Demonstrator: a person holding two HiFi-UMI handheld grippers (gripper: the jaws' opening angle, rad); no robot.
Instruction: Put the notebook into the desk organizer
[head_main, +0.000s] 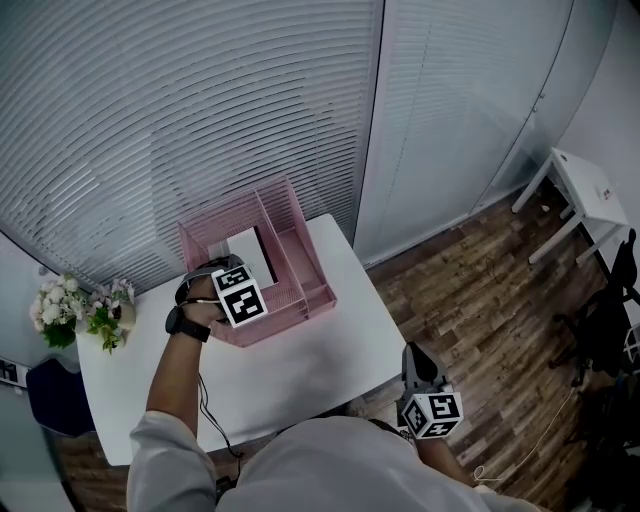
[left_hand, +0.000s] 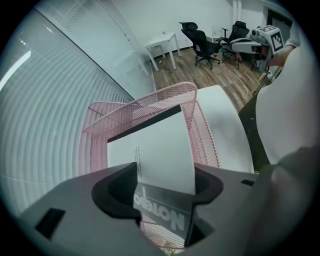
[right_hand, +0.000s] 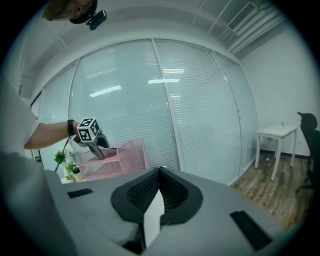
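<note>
left gripper (left_hand: 165, 175): its own view shows jaws spread wide, notebook (left_hand: 155, 145) upright between them, not pinched | head view: notebook stands inside pink desk organizer (head_main: 315, 268) on white table (head_main: 330, 350) | right gripper (right_hand: 159, 172): its own view shows jaws closed together

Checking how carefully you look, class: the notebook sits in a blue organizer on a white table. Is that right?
No. The organizer is pink, not blue; the head view shows it. The notebook sits in it, on a white table.
</note>
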